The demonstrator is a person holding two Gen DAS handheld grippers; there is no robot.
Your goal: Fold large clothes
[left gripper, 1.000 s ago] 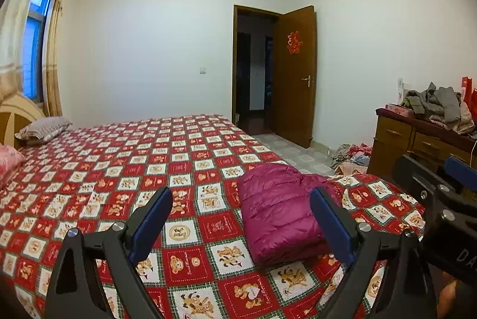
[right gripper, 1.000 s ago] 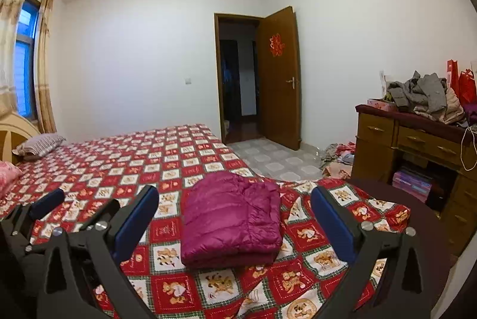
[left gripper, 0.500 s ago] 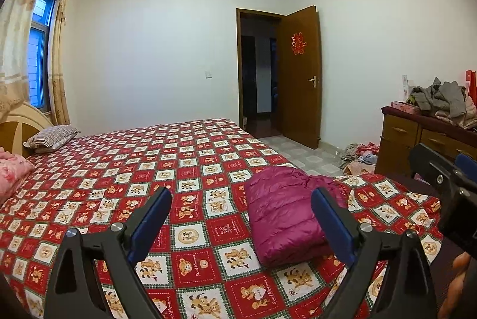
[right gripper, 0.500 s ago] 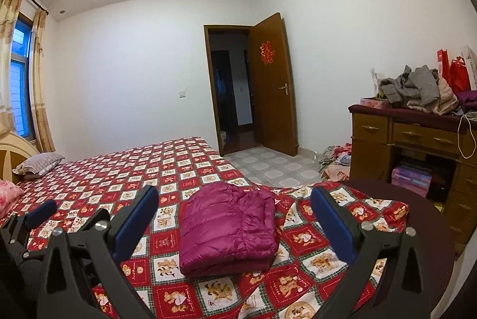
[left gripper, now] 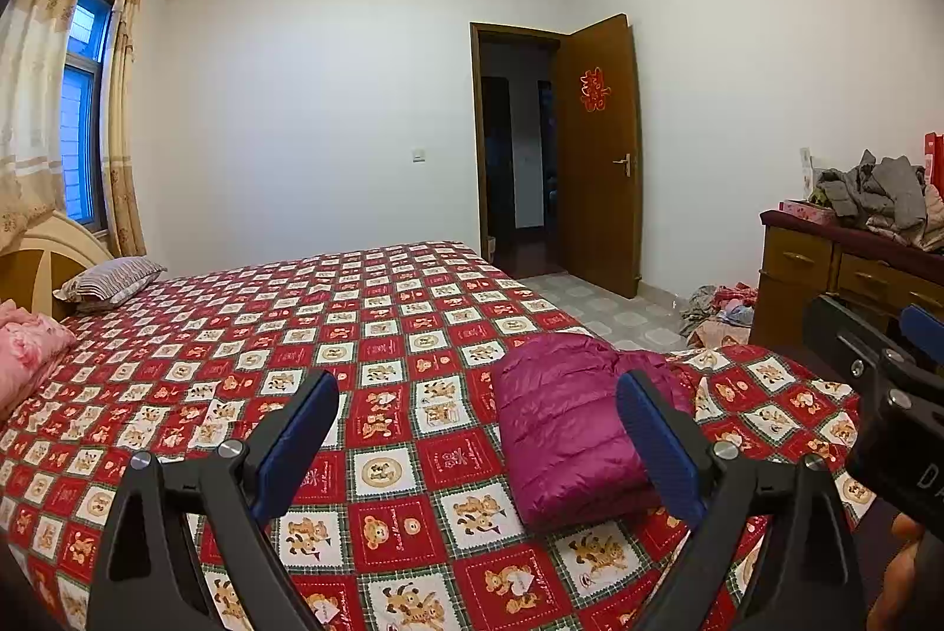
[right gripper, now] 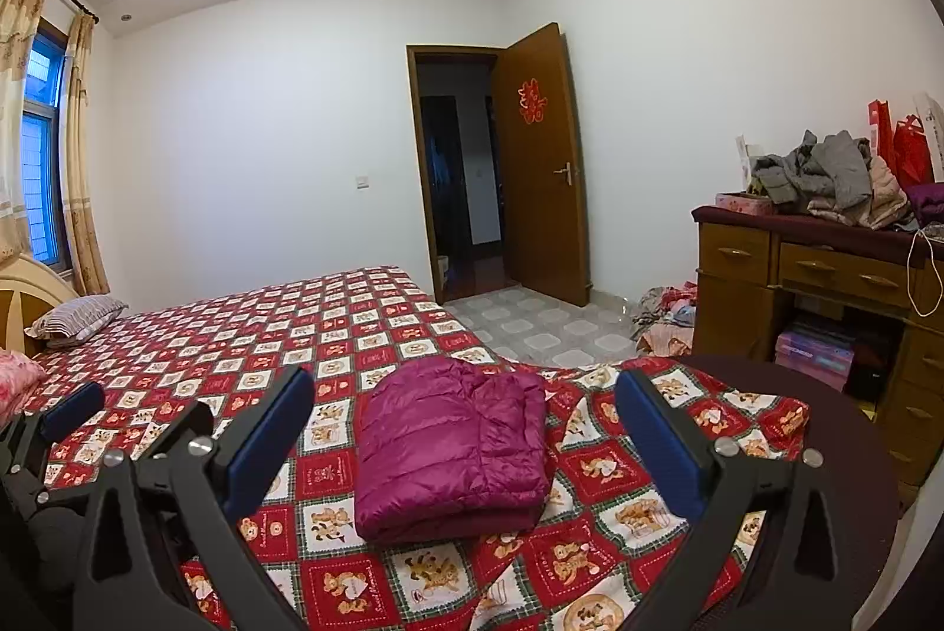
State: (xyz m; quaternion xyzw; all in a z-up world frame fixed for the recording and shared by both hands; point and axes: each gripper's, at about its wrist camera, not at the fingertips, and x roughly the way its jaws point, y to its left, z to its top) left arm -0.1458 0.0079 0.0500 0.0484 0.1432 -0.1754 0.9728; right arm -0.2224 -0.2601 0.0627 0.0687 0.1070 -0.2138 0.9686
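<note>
- Bedroom with white walls, and a big bed [left gripper: 366, 336] under a red checked cover with cartoon bears takes up most of what we get in the left wrist view.
- Same view: the folded magenta puffer jacket [left gripper: 566, 430] lies flat on the cover near the foot corner of the bed, a neat rectangular bundle.
- Our left gripper [left gripper: 478, 439] hangs above the cover with its blue pads spread wide and nothing between them. Its right pad overlaps the jacket's right edge in the picture, but we can't tell if it actually touches.
- Off to the right we catch the right gripper [left gripper: 885, 371] poking in from the side, plus a bit of a hand [left gripper: 900, 578] at the bottom corner.
- Further back: a striped pillow [left gripper: 112, 277] by the headboard, an open brown door [left gripper: 602, 159], and a wooden desk [left gripper: 826, 271] with a heap of grey clothes [left gripper: 873, 194] on top.
- Right wrist view: the jacket [right gripper: 451, 442] sits between the two pads as we look at it, well ahead of them and resting on the bed [right gripper: 236, 336].
- Right gripper [right gripper: 463, 439] is also wide open, holding nothing.
- Left gripper [right gripper: 71, 406] shows at the left edge, low over the cover.
- Desk [right gripper: 790, 277] stands to the right, with more clothes piled on the floor [right gripper: 666, 318] beside it.
</note>
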